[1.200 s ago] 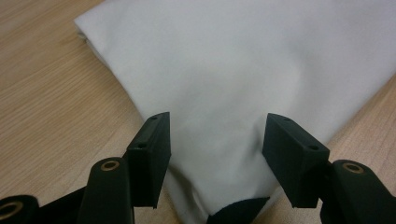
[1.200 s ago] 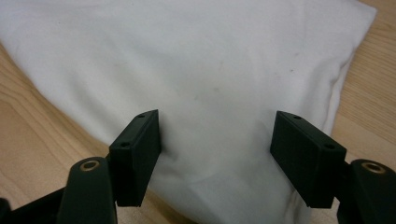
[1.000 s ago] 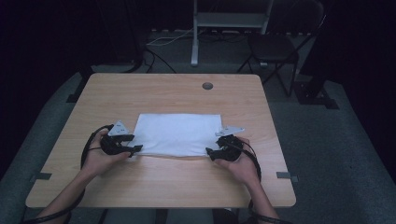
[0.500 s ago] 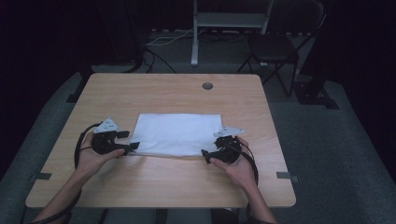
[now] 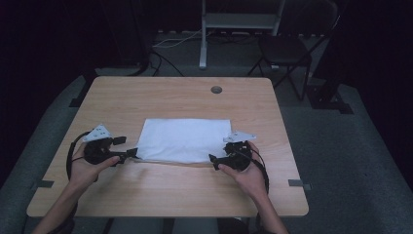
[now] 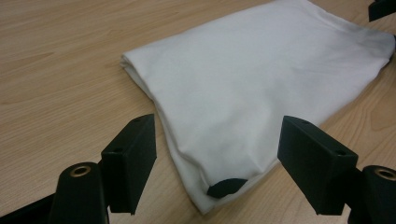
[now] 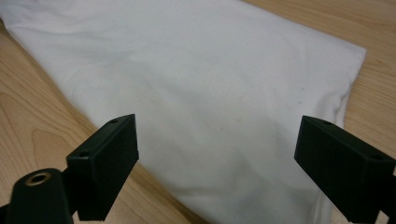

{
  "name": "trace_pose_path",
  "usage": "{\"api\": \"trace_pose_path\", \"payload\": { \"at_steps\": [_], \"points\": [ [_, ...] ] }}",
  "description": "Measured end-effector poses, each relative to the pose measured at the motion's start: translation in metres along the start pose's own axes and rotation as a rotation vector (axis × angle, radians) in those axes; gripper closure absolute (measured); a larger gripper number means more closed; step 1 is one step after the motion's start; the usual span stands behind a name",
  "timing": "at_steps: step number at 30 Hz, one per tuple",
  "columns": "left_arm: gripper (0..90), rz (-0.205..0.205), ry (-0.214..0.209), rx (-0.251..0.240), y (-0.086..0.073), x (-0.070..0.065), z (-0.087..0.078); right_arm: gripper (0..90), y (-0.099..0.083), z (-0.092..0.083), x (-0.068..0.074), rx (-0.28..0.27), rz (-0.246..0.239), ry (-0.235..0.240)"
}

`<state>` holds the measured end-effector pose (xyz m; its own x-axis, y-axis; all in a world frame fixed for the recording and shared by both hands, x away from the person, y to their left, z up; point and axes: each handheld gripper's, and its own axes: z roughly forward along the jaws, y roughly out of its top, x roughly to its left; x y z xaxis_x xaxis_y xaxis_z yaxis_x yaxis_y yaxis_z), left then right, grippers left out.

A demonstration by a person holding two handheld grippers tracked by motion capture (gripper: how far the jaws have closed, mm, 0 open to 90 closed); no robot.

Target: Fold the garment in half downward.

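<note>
On wooden surface (image 5: 160,192), mid-way across: folded white cloth (image 5: 184,140) lying flat. Left gripper (image 5: 127,152) just beside cloth's near left corner; jaws have just been opening, now wide apart, corner lying between them, not pinched. Right gripper (image 5: 214,160) at near right corner; jaws have just been opening, now spread wide, cloth edge loose between them.

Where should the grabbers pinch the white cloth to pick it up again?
Probably at its two near corners. The folded white cloth lies flat on the table, so its middle gives nothing to pinch. The left gripper and right gripper, both open, already face those corners. Slide one jaw under the layered edge from the person's side, low and level, then close.
</note>
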<state>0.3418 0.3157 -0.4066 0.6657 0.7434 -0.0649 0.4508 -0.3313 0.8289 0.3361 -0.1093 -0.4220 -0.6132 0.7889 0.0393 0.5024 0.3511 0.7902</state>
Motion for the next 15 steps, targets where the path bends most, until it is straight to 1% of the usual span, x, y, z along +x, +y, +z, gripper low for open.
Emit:
{"api": "trace_pose_path", "payload": {
  "at_steps": [2, 5, 7, 10, 12, 15],
  "points": [
    [27.8, -0.003, 0.009, 0.001, -0.0006, 0.0011, 0.0006, 12.9, -0.0016, -0.0006, -0.0005, -0.009, 0.007, 0.001],
    [27.8, -0.004, 0.011, 0.007, -0.0017, 0.0009, 0.0027, 12.9, -0.0034, 0.0, -0.0009, -0.012, 0.016, 0.0],
    [27.8, 0.002, 0.009, 0.015, -0.0026, 0.0, 0.0045, 12.9, -0.0048, 0.0011, -0.0013, -0.014, 0.017, 0.0],
    [27.7, -0.003, 0.009, 0.011, -0.0032, -0.0016, 0.0058, 12.9, -0.0056, 0.0026, -0.0013, -0.013, 0.016, 0.003],
    [27.7, 0.003, 0.01, 0.014, -0.0033, -0.0018, 0.0065, 12.9, -0.0053, 0.0027, -0.0011, -0.016, 0.016, 0.003],
    [27.7, 0.001, 0.009, 0.016, -0.0034, -0.0022, 0.0083, 12.9, -0.0047, 0.003, -0.0008, -0.021, 0.013, 0.005]
  ]
}}
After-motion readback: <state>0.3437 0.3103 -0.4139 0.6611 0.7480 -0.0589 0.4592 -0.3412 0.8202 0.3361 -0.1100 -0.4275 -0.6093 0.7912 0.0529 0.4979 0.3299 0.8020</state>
